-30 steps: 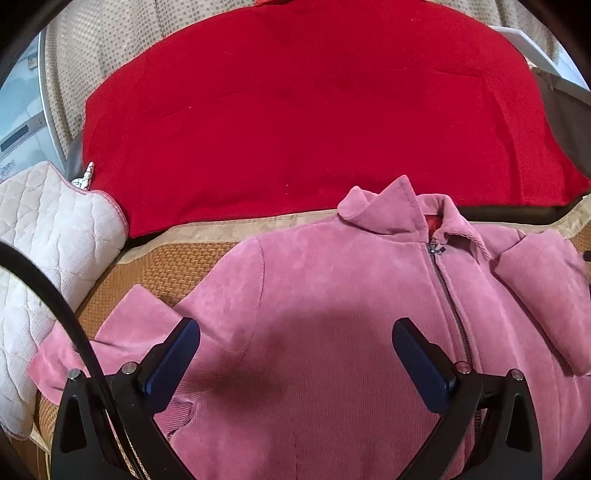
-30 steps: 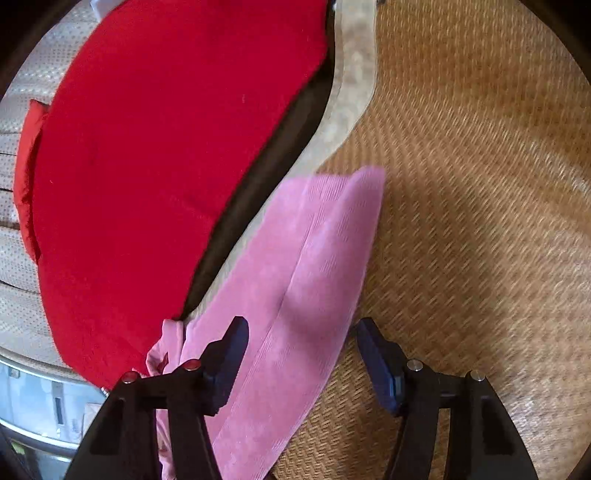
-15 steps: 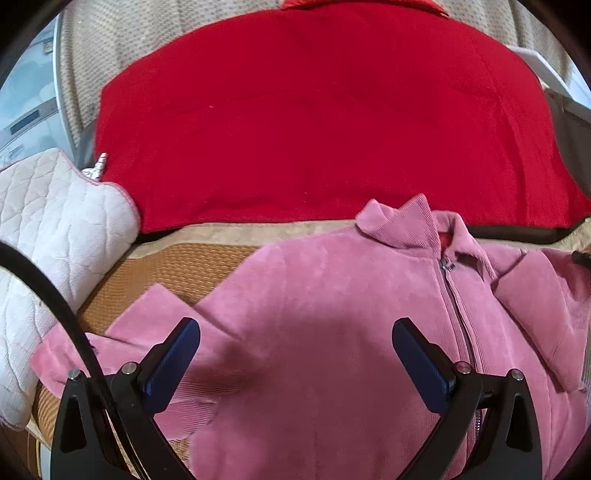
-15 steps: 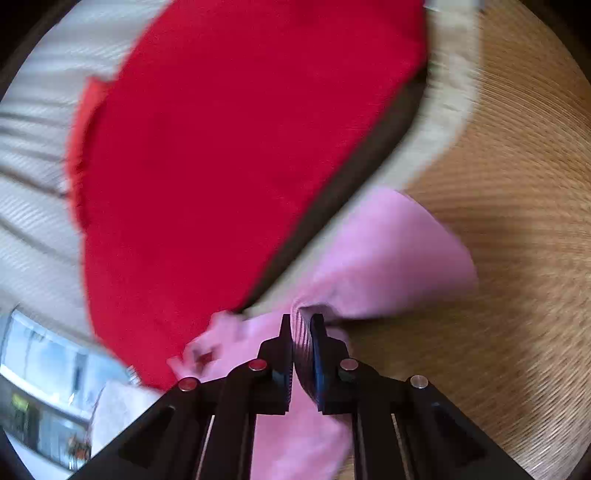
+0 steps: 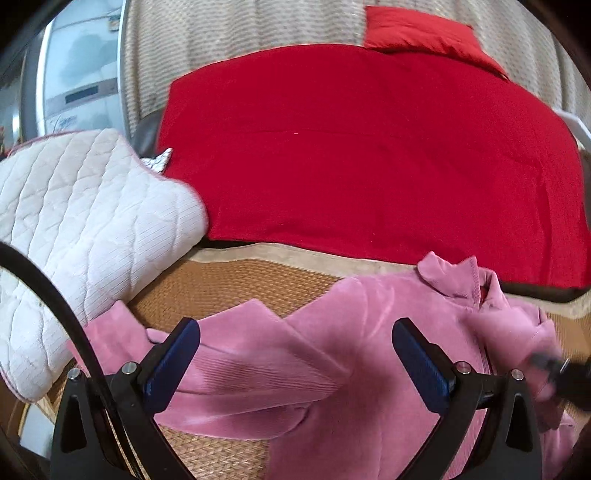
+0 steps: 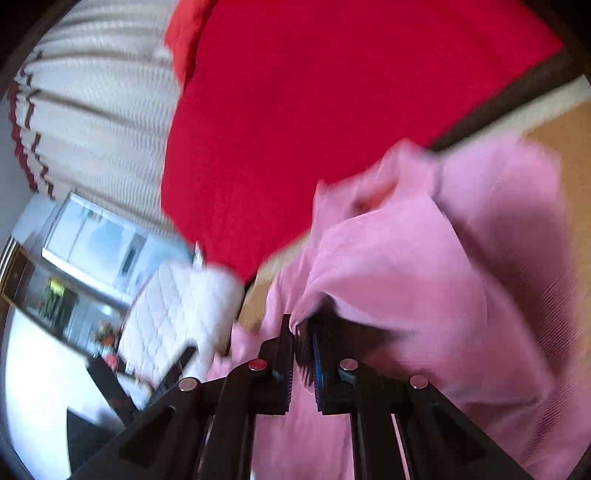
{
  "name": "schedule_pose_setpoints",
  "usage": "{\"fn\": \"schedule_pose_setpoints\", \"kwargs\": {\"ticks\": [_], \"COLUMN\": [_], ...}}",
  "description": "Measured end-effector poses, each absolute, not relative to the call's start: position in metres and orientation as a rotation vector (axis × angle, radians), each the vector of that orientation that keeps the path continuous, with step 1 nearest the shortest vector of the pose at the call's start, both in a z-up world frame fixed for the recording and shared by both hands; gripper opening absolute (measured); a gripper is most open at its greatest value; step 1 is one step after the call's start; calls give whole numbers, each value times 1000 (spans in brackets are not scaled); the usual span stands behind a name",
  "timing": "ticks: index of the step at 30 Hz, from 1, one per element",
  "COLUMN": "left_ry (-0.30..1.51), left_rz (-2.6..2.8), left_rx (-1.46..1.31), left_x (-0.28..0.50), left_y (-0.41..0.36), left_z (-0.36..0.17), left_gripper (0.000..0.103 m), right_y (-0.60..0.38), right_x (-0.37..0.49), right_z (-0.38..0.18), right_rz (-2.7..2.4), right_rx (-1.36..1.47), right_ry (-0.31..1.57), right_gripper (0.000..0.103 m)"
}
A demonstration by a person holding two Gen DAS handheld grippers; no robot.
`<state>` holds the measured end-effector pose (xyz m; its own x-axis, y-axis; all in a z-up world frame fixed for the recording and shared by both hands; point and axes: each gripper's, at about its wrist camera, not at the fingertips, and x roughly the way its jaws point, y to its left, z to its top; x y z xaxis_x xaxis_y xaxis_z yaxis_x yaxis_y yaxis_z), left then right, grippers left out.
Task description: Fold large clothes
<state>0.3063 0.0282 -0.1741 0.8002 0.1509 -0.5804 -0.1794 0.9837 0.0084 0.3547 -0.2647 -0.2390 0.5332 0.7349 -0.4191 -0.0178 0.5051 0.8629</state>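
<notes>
While spread front-up on a woven rattan mat point(image 5: 236, 280), pink corduroy zip jacket point(image 5: 332, 354) with collar toward a red blanket point(image 5: 369, 155). Far left: white quilted pillow point(image 5: 81, 229) overlapping the mat's edge, just beside one jacket sleeve point(image 5: 236, 336) that stretches out flat toward it. Low in the left wrist view: left tongs point(image 5: 295, 365), blue pads spread wide apart, hovering over the jacket body and clamping nothing. Behind the blanket: beige patterned upholstery with a red cushion point(image 5: 421, 33) at top right. At the right edge of that view: dark blurred shape over the jacket's other side. From the right wrist view, heavily blurred: right tongs point(image 6: 303, 343) pressed together, clamped on a fold of the other sleeve point(image 6: 369, 258), pink cloth lifted and draped over the tongs, above the jacket.
</notes>
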Motion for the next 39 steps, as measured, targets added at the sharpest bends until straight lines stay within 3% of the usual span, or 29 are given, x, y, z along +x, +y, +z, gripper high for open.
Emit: {"fn": "schedule_pose_setpoints", "kwargs": {"ticks": [4,5,7,8,9,14,16,18,21,30,32,34,37,39], "left_ry": [620,628,640,649,654,624,626,639,650,734,732,739,746,745], "left_rz": [152,122,78,43,16,-63,-122,-193,-251,-260,-274,-325,-320,-292], "left_rx": [-71,-77,-87,-91,-87,-46,-11,59,180,293,297,290,315,311], "left_x": [303,303,301,301,301,293,290,287,283,311,314,314,316,319], "left_y": [37,36,34,30,26,7,-9,-37,-79,-123,-126,-130,-135,-129], "left_z": [-171,-171,-172,-172,-172,-167,-169,-179,-198,-244,-245,-245,-247,-244], "left_gripper": [103,103,103,103,103,103,103,103,103,101,87,49,24,13], "right_y": [-215,-205,-197,-198,-199,-235,-262,-289,-311,-309,-310,-322,-321,-310], "right_x": [344,340,333,327,319,281,278,283,296,320,322,316,313,313], "right_z": [-248,-252,-260,-257,-250,-212,-203,-210,-235,-291,-294,-294,-292,-289], "right_rz": [605,606,609,594,578,548,424,296,194,174,183,192,191,182], "right_rx": [878,859,860,845,818,732,724,740,809,892,890,890,850,802], "right_ry": [1045,1095,1145,1128,1084,885,819,813,863,1013,1020,1021,1018,1014], "right_gripper": [16,25,62,89,90,89,79,58,40,39,38,38,38,38]}}
